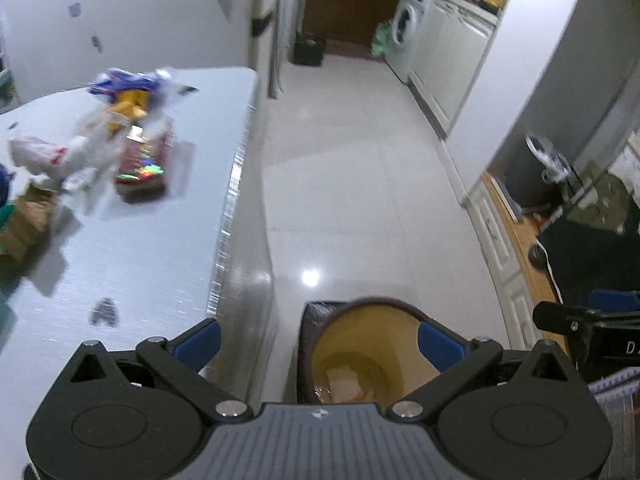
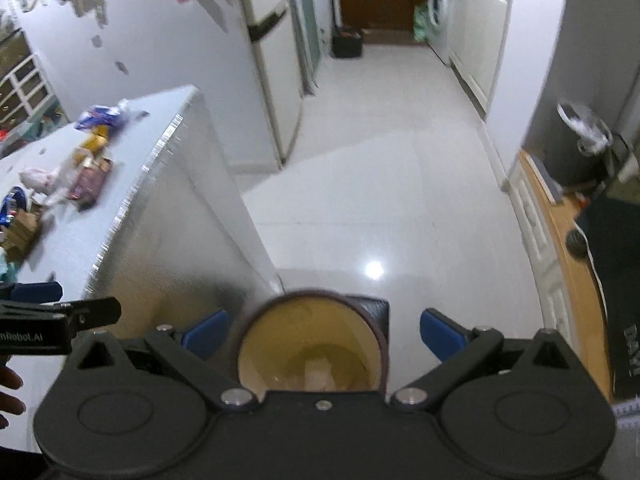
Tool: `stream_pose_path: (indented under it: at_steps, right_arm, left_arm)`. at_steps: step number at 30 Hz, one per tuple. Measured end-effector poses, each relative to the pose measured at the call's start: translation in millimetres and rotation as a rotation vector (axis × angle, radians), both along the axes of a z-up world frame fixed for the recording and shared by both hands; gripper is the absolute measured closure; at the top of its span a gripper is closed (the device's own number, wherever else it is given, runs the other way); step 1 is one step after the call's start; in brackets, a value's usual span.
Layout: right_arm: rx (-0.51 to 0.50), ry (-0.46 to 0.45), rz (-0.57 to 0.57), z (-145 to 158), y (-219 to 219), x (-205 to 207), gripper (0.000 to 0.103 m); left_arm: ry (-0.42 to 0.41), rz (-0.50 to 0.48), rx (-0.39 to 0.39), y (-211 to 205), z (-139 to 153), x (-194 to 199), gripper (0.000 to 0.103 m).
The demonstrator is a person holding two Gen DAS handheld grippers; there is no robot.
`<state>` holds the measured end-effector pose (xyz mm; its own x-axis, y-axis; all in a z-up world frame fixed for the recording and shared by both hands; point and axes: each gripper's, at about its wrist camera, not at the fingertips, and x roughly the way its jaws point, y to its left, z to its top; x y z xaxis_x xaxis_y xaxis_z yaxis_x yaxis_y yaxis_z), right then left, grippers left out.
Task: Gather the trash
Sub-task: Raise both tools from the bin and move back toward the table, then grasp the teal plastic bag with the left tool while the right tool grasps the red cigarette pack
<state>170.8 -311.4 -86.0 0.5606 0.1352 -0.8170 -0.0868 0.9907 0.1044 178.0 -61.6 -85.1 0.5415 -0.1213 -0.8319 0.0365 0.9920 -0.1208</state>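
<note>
One trash bin (image 1: 360,356) is seen on the floor (image 1: 360,160) beside the table (image 1: 140,260), under both grippers. Some paper scraps lie inside it. The left gripper (image 1: 318,344) and the right gripper (image 2: 324,334) are both spread apart and empty. One pile of wrappers (image 1: 120,132) is left on the table.

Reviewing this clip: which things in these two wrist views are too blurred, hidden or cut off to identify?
- Trash pile on the table: motion-blurred in both views; individual wrappers unreadable.
- Bin contents: right wrist's gripper body covers the lower part; pale scraps only.
- Left edge of the pile: cut off by the left wrist frame.
- Counter items by the washing machine: too small.
</note>
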Motion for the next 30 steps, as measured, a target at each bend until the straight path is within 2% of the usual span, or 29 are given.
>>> stream_pose_path:
  at_steps: [6, 15, 23, 30]
  right_arm:
    - [0.002, -0.051, 0.097, 19.4, 38.8, 19.4, 0.0]
    - [0.036, -0.093, 0.233, 28.8, 110.5, 45.5, 0.0]
    - [0.034, -0.105, 0.315, 29.6, 173.9, 60.9, 0.0]
    - [0.018, -0.111, 0.357, 27.8, 227.4, 75.4, 0.0]
  left_arm:
    - [-0.06, 0.11, -0.01, 43.5, 24.9, -4.3, 0.0]
    - [-0.108, 0.318, 0.012, 127.2, 45.4, -17.5, 0.0]
    - [-0.109, 0.479, -0.005, 202.2, 45.9, -40.0, 0.0]
    - [-0.08, 0.611, -0.063, 262.4, 31.7, -58.0, 0.0]
